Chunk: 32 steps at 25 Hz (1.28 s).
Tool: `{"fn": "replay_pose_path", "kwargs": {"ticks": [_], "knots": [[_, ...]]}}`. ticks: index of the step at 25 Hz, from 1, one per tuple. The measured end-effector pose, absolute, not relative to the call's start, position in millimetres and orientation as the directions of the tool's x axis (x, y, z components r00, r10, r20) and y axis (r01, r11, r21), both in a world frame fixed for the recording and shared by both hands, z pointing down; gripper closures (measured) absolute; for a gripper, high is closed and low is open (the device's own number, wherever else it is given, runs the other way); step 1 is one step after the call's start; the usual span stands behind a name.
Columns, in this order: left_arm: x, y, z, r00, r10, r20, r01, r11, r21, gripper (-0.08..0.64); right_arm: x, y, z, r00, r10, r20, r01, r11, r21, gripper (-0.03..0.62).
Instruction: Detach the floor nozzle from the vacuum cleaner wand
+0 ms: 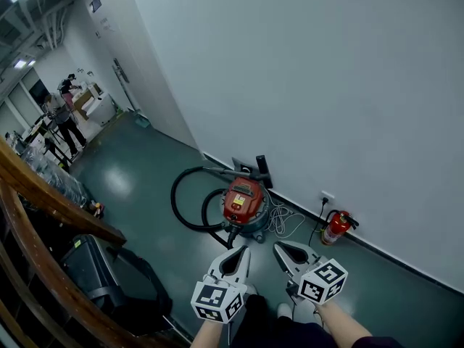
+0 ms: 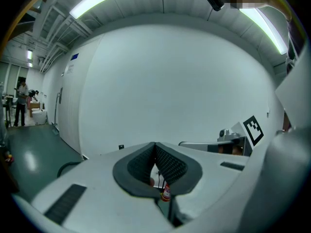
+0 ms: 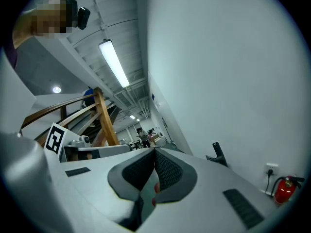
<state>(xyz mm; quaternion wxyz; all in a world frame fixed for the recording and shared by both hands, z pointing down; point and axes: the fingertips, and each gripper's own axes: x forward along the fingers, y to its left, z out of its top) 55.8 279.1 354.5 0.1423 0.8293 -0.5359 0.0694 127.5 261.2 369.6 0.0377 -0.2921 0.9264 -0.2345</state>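
Left gripper (image 1: 233,258): jaws shut, nothing held. Floor nozzle (image 1: 262,171): seen ahead against the wall, beyond the red vacuum cleaner (image 1: 244,200), its wand (image 1: 221,170) laid leftward along the floor. Right gripper (image 1: 288,252): jaws likewise shut and empty, judged slightly nearer.

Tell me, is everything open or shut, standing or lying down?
Left gripper: shut, empty.
Right gripper: shut, empty.
Red canister vacuum cleaner: upright on the floor.
Black vacuum hose: looped on the floor.
Red fire extinguisher: standing by the wall.
White cable: piled loosely on floor.
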Motion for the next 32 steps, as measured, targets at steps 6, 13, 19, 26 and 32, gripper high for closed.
{"fn": "replay_pose_path", "kwargs": {"ticks": [6, 13, 19, 26, 32], "knots": [[32, 247, 369, 0.432, -0.855, 0.288, -0.901, -0.394, 0.183, 0.555, 103, 229, 384, -0.819, -0.567, 0.091, -0.534, 0.693, -0.484, 0.575], [-11, 210, 385, 0.453, -0.841, 0.297, -0.89, -0.405, 0.209, 0.555, 60, 193, 399, -0.806, -0.58, 0.121, -0.55, 0.656, -0.517, 0.575], [-47, 181, 394, 0.485, -0.818, 0.308, -0.872, -0.427, 0.24, 0.555, 27, 167, 405, -0.785, -0.601, 0.151, -0.579, 0.624, -0.524, 0.575], [-71, 163, 403, 0.516, -0.795, 0.318, -0.853, -0.445, 0.271, 0.555, 13, 150, 409, -0.753, -0.634, 0.175, -0.615, 0.585, -0.528, 0.575], [-78, 144, 412, 0.531, -0.782, 0.326, -0.844, -0.457, 0.28, 0.556, 15, 131, 417, -0.727, -0.66, 0.188, -0.638, 0.548, -0.54, 0.575]]}}
